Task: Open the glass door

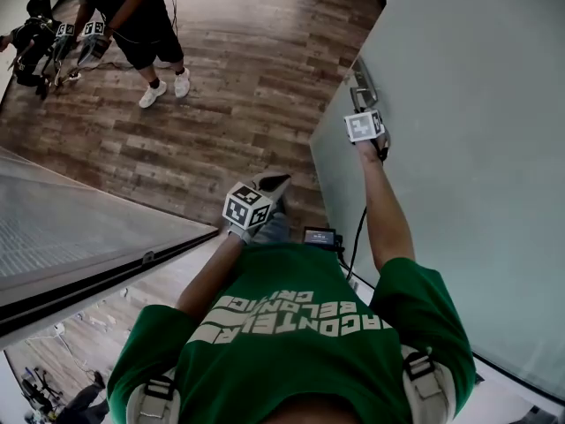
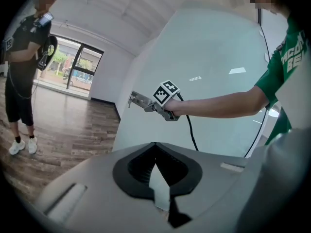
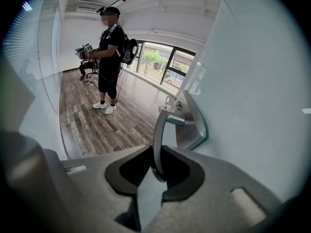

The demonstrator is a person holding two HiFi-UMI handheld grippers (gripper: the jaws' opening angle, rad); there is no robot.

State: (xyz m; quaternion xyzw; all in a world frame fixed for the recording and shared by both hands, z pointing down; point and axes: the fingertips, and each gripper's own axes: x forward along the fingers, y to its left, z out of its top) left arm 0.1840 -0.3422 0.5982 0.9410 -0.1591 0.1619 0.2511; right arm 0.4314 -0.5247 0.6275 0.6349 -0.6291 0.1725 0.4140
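Observation:
The frosted glass door (image 1: 468, 148) fills the right of the head view, with its metal lever handle (image 1: 359, 85) near the door's edge. My right gripper (image 1: 362, 106) is up against that handle. In the right gripper view the lever (image 3: 158, 132) hangs down from its metal plate (image 3: 198, 123) and runs between the jaws of my right gripper (image 3: 156, 152), which are shut on it. My left gripper (image 1: 272, 184) is held low in front of my chest, away from the door. Its jaws meet with nothing between them (image 2: 155, 147), and it looks across at the right gripper (image 2: 165, 97) on the handle (image 2: 139, 100).
Another person in black (image 1: 141, 16) stands on the wooden floor (image 1: 229, 87) at the far left, holding grippers. A glass partition (image 1: 71, 228) with a dark bottom rail runs along my left. A black cable (image 1: 356, 237) hangs from my right gripper.

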